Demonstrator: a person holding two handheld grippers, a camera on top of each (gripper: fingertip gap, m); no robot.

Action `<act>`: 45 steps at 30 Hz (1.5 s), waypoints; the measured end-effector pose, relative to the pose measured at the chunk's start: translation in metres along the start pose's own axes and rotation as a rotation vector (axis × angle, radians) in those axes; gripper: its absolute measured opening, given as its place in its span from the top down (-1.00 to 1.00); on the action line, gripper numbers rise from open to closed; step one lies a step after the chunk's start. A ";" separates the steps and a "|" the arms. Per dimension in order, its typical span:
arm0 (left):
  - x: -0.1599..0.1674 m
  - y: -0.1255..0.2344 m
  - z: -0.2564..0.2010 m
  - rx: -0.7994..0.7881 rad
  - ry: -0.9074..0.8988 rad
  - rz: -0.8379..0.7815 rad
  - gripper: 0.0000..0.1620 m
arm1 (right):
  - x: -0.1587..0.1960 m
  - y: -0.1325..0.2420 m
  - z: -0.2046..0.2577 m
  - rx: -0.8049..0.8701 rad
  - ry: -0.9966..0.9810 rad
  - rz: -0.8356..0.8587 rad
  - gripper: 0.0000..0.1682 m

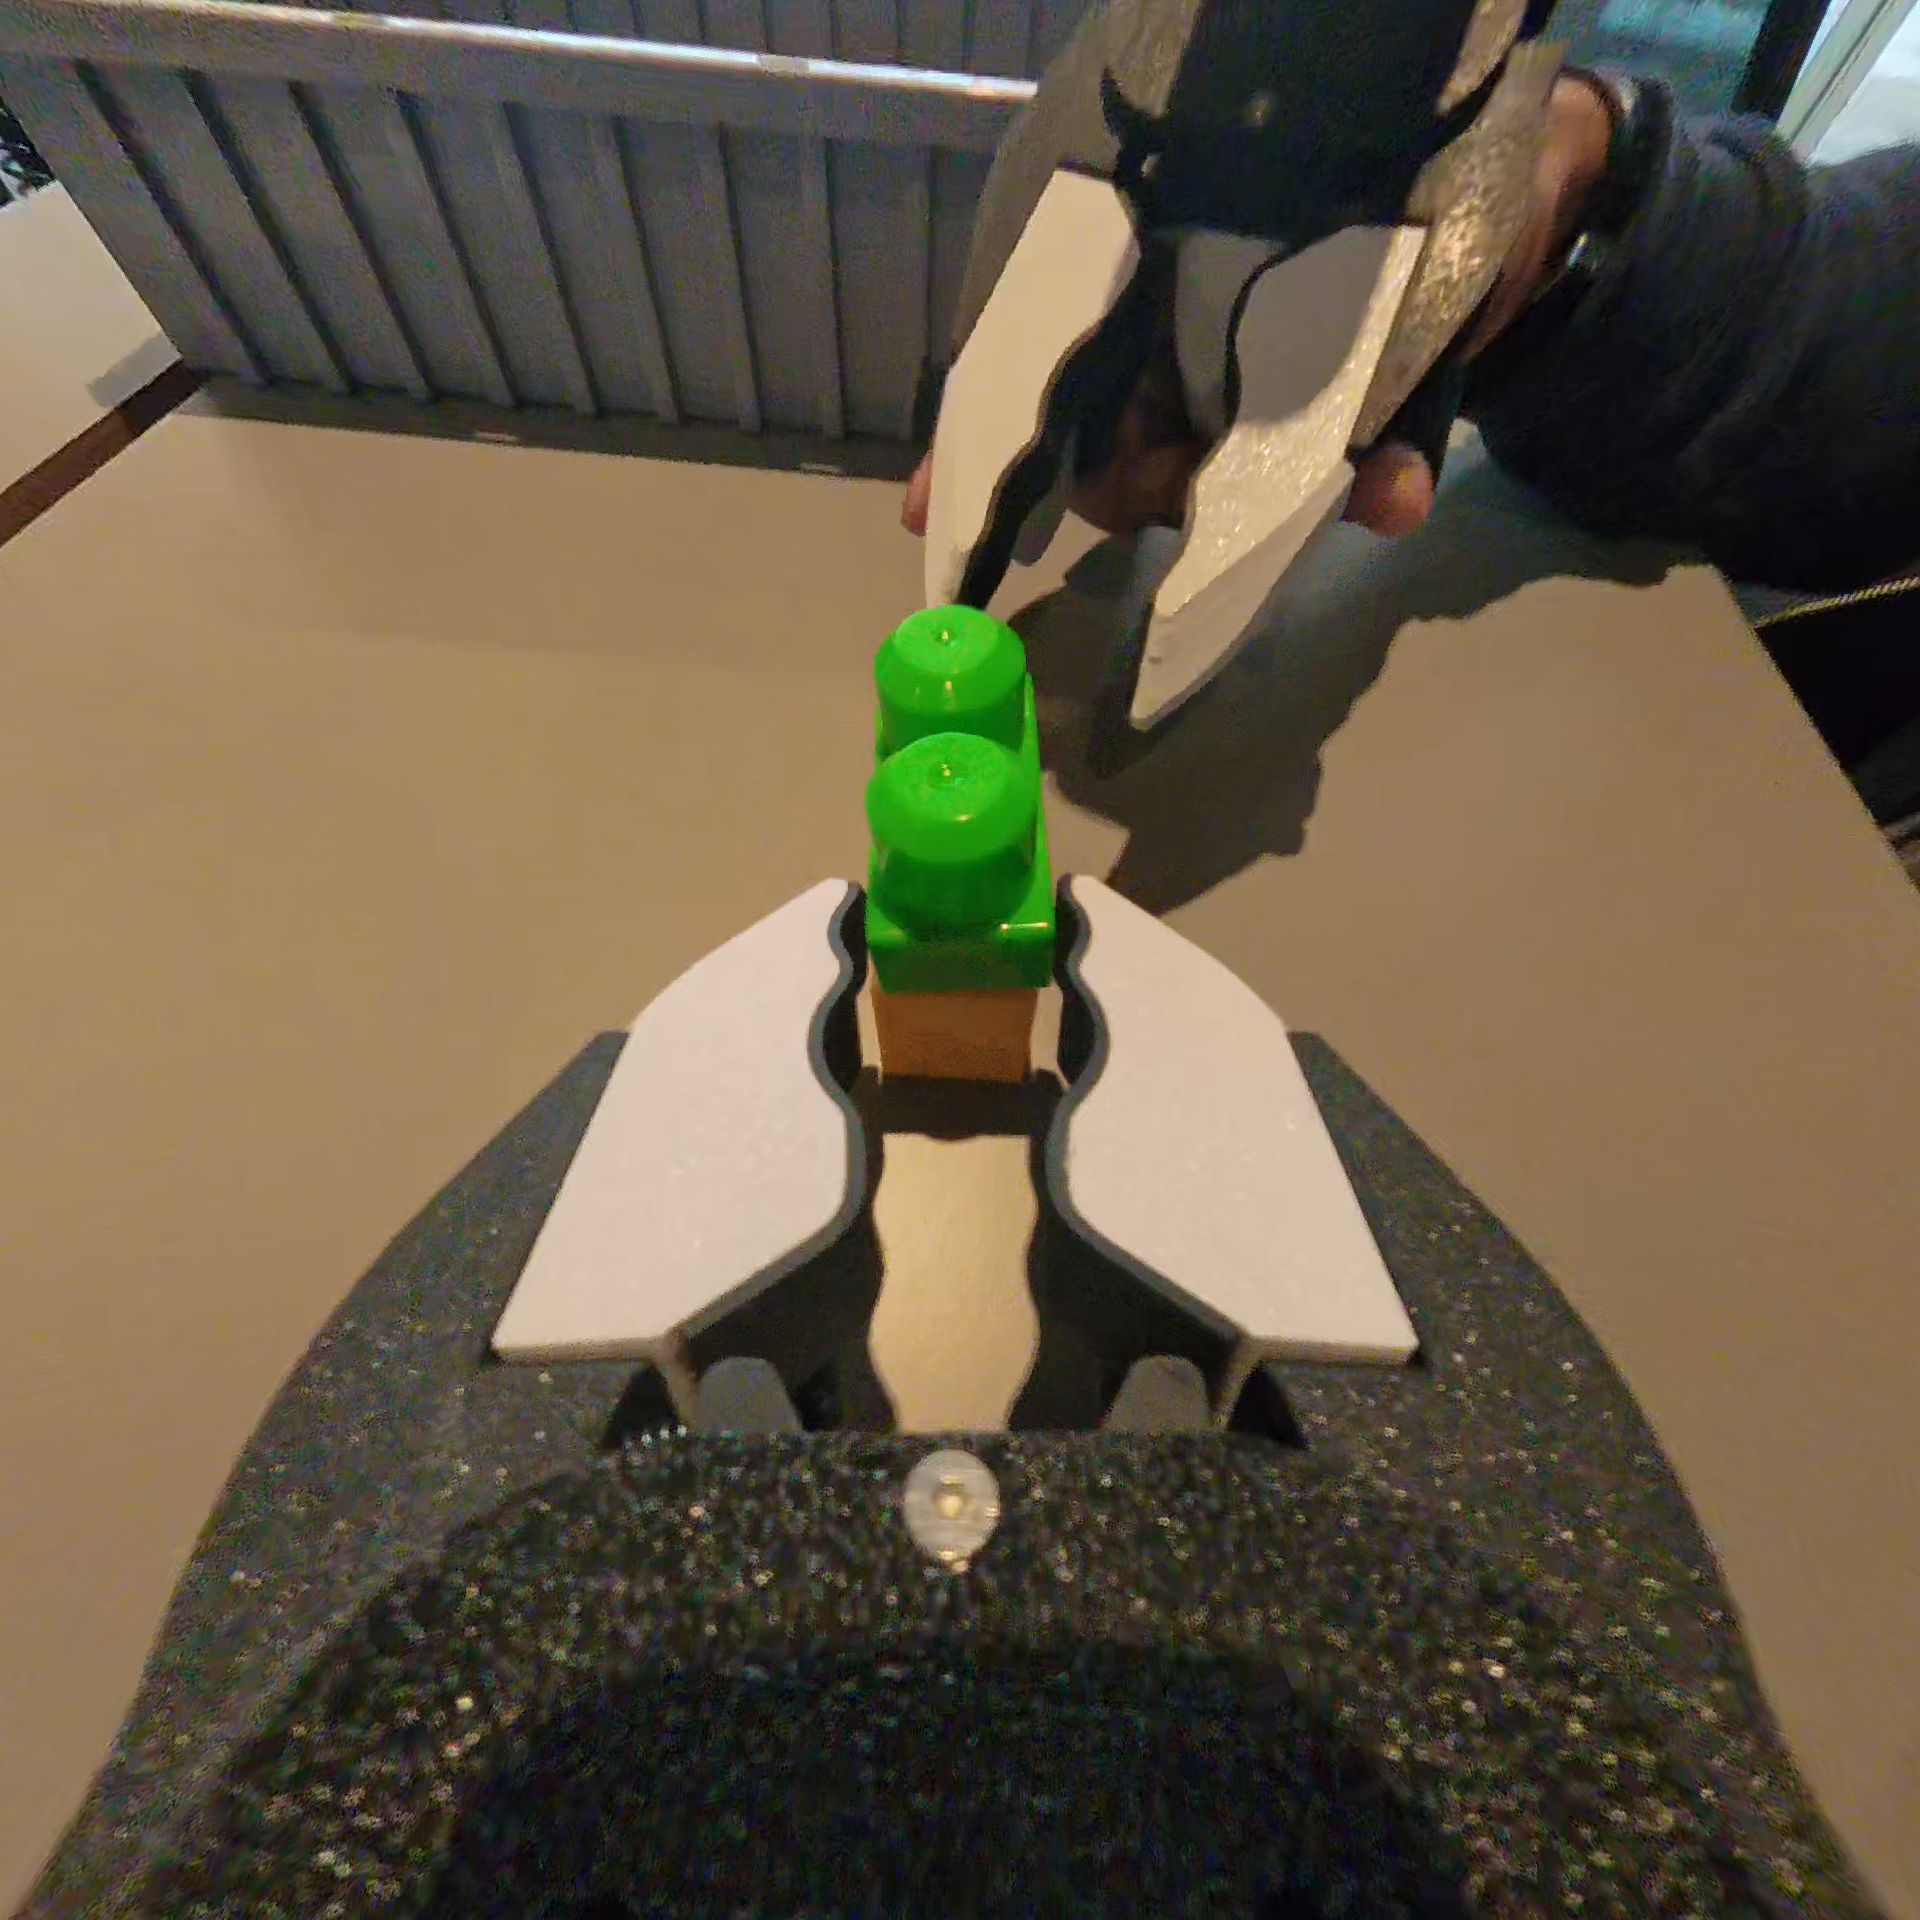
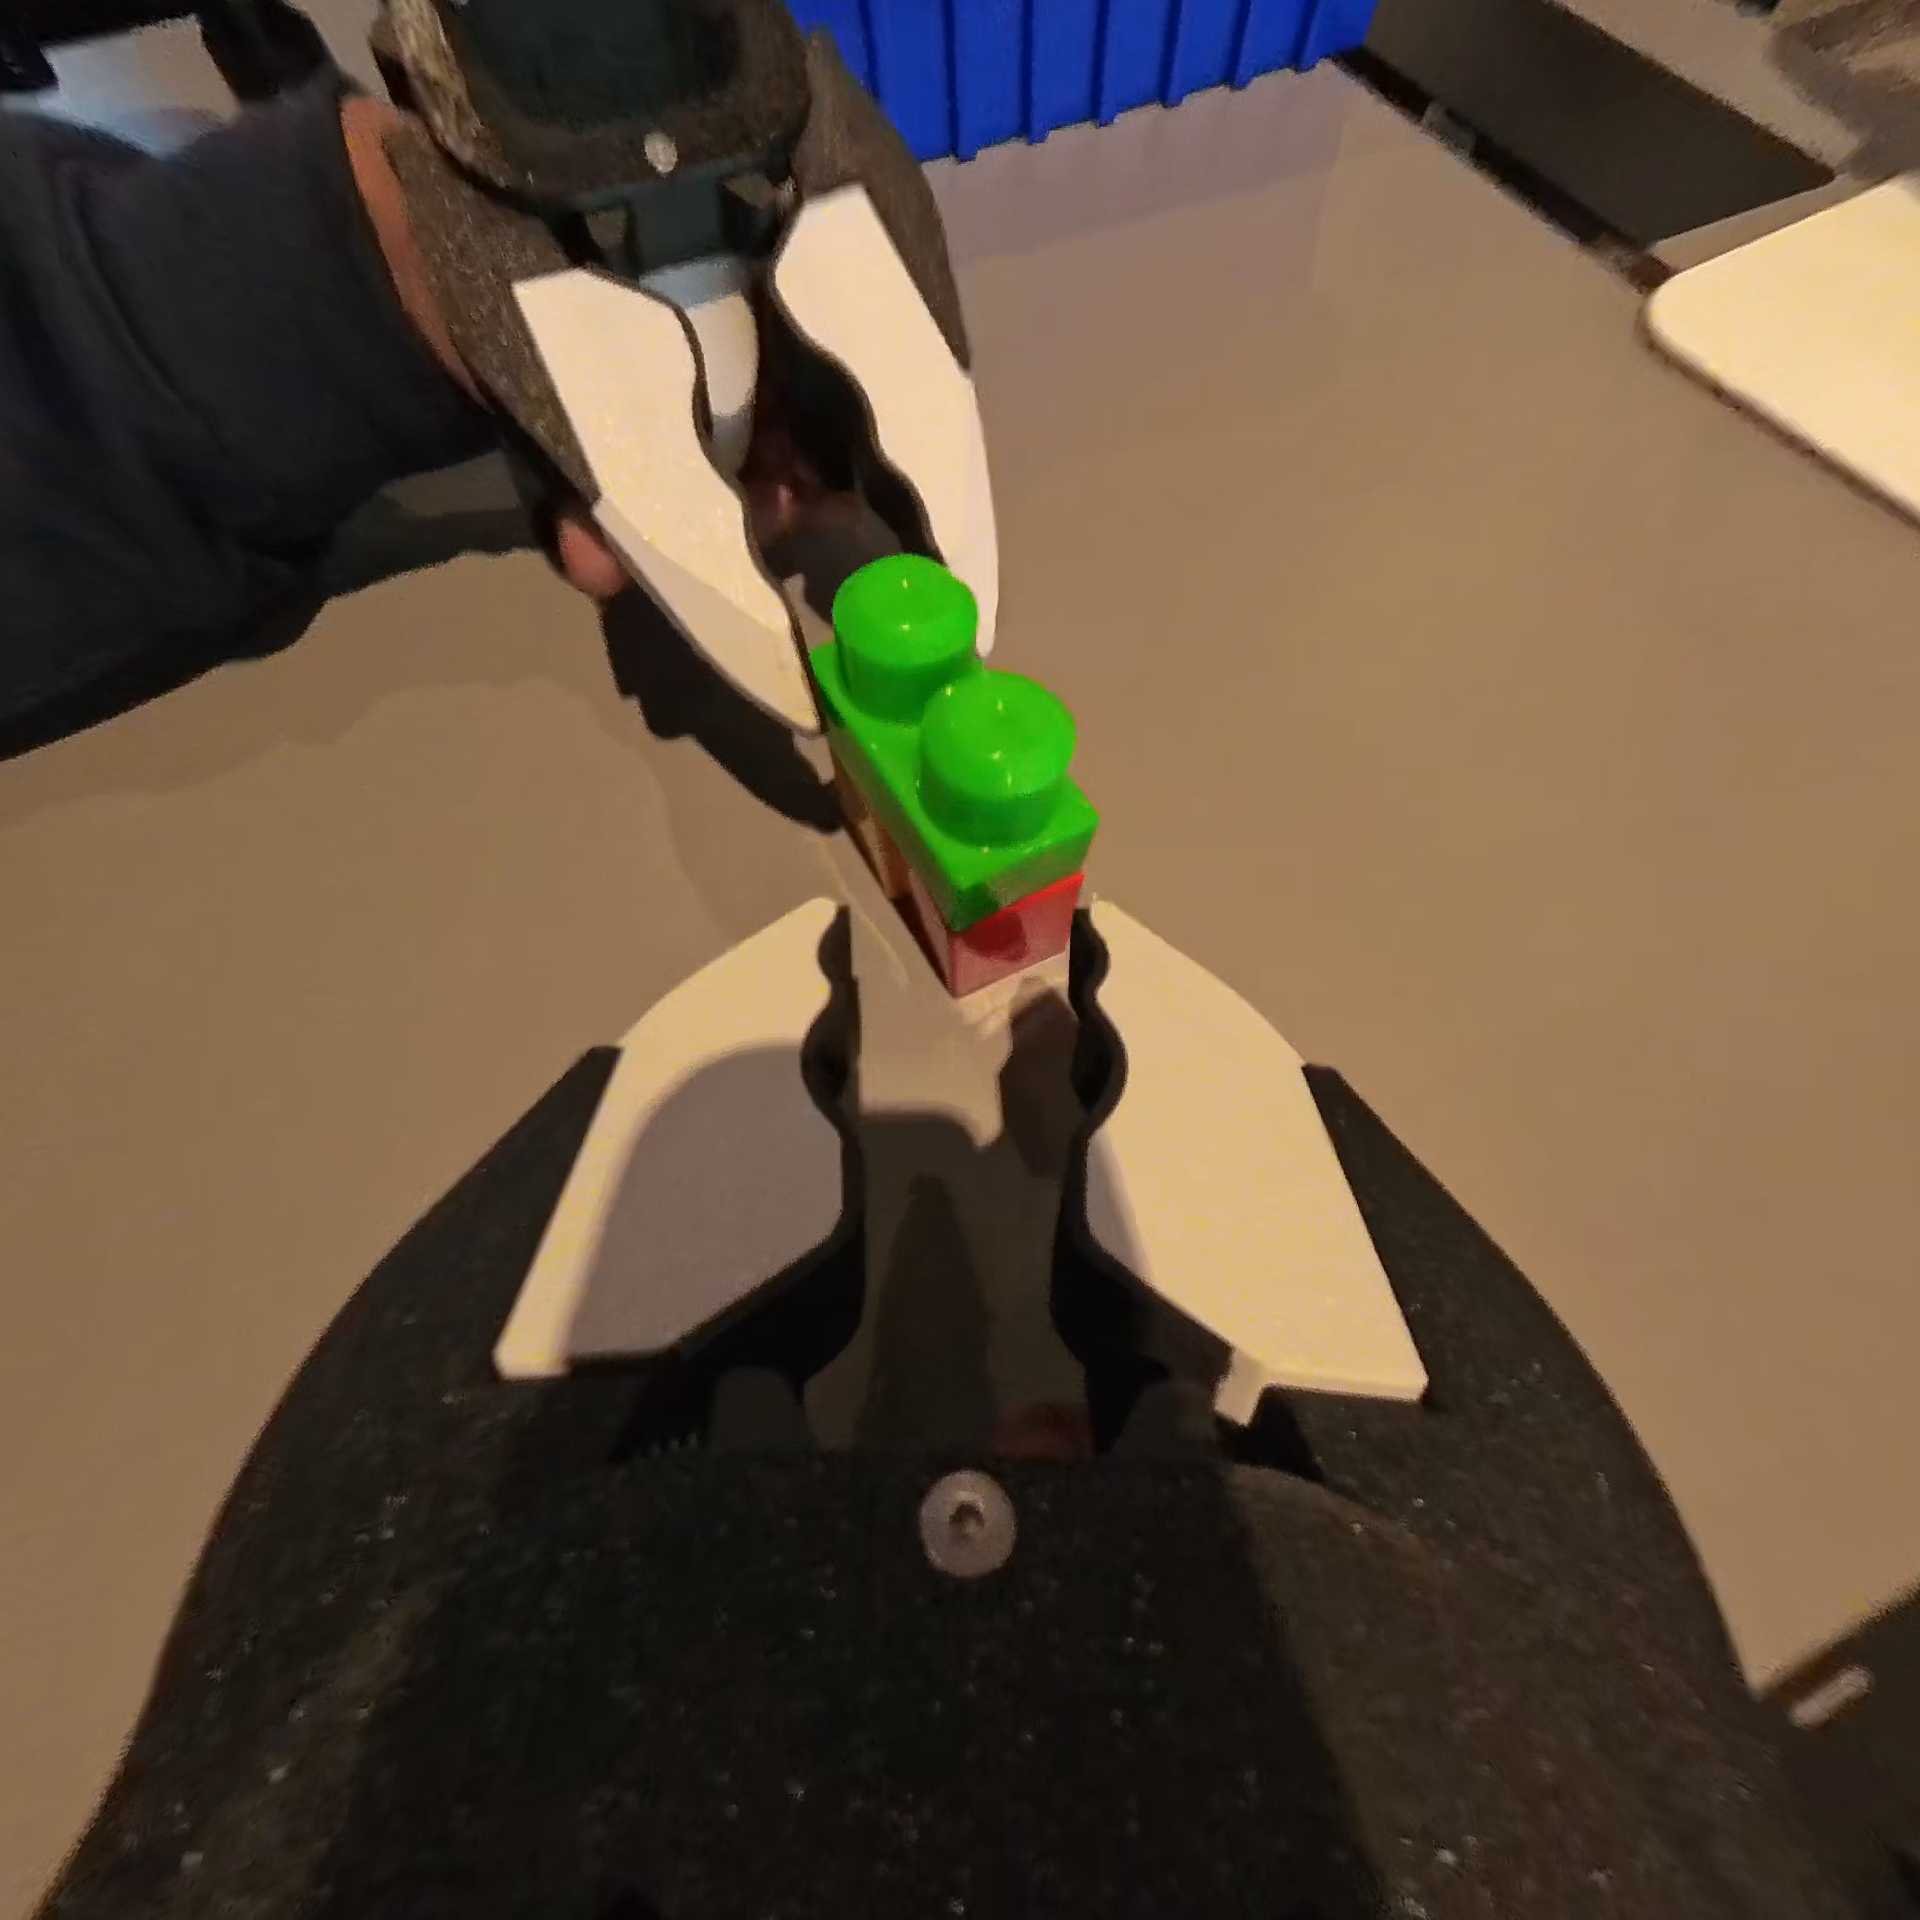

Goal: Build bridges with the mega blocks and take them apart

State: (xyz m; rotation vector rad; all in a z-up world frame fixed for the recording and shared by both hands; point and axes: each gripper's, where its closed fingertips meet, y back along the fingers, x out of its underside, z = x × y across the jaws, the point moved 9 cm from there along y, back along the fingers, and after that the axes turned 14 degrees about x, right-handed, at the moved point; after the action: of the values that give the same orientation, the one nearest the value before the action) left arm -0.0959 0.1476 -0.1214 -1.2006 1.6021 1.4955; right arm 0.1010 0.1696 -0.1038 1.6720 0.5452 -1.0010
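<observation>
A green two-stud block point(image 1: 951, 831) lies like a bridge deck on an orange block point(image 1: 954, 1029) at one end and a red block point(image 2: 1013, 935) at the other, all on the tan table point(image 1: 416, 831). My left gripper point(image 1: 958, 904) is shut on the green block's end above the orange block. It also shows in the right wrist view point(image 2: 899, 675). My right gripper point(image 2: 966, 914) is open, and the red block's end sits between its fingers, close to the right finger point(image 2: 1164, 997). From the left wrist view it point(image 1: 1039, 655) hangs open at the block's far end.
A grey slatted crate point(image 1: 520, 239) stands at the back of the table. A blue slatted crate point(image 2: 1081, 62) stands on the opposite side. A white board point(image 2: 1808, 353) lies to the right. The table edge point(image 1: 1808, 727) runs close on the right. A dark sleeve point(image 1: 1704, 343) holds the right gripper. Across from one pair of fingers to the other is roughly 6 cm.
</observation>
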 end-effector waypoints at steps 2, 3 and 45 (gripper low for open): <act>0.001 0.000 -0.002 0.001 -0.024 0.014 0.59 | 0.009 -0.009 0.003 -0.027 0.026 0.070 0.48; 0.001 -0.001 -0.002 0.004 -0.028 0.017 0.59 | 0.013 -0.015 0.005 -0.029 0.053 0.099 0.46; 0.002 0.004 -0.015 0.061 -0.088 0.069 0.59 | 0.012 -0.045 0.018 -0.174 0.231 0.118 0.56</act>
State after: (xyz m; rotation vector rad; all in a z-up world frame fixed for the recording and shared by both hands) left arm -0.0987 0.1321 -0.1190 -1.0414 1.6327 1.5103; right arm 0.0671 0.1662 -0.1404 1.6517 0.6578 -0.6604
